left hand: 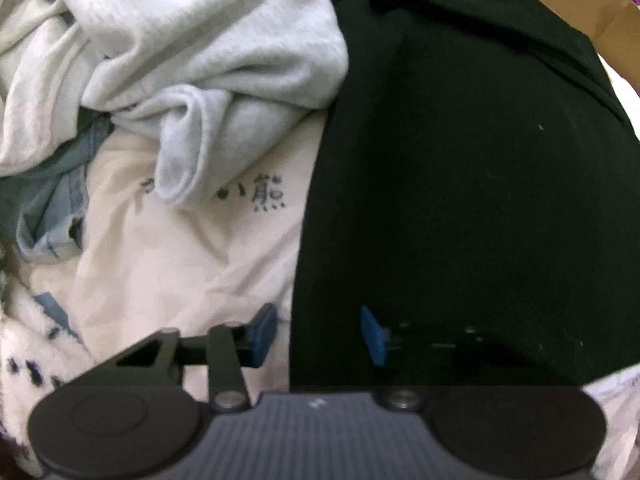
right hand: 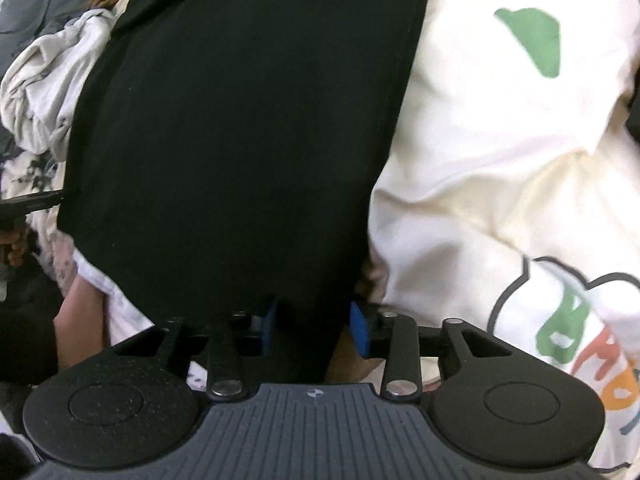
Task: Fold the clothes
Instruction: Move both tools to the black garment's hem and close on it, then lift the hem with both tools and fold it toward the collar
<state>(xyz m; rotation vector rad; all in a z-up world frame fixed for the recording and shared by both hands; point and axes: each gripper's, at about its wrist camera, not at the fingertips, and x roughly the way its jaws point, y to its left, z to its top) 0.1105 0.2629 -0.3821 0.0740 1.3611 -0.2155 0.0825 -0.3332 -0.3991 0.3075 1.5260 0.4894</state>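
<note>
1. Currently, left wrist view: black garment (left hand: 460,160) fills centre-right of frame, from top edge down to the gripper body at bottom. Its left hem runs top-centre to bottom-centre.
2. Left gripper (left hand: 318,334), bottom centre: blue pads (left hand: 264,332) sit either side of that hem. Left pad over the cream T-shirt (left hand: 180,260), right pad over black cloth. Clear gap between pads; the hem edge lies in the gap, no pinch visible. Reads as released, not clamped.
3. Cream T-shirt w/ dark printed characters lies centre-left, just beside and partly under the black garment. Pale grey sweatshirt (left hand: 192,40) is bunched upper left, a cuff drooping onto the cream shirt. Blue denim piece (left hand: 52,208) at left edge. Cardboard (left hand: 580,4) in upper right corner.
4. Right wrist view: same black garment (right hand: 240,140) takes centre, top to bottom, narrowing toward the gripper.
5. Right gripper (right hand: 314,328), bottom centre: lower corner of black cloth passes between the blue pads. Both pads look to touch it, so grasping the garment corner.
6. Cream printed top (right hand: 520,160) (green/orange graphics) occupies right half, touching the black garment's right edge. Crumpled white cloth (right hand: 52,80) upper left.
</note>
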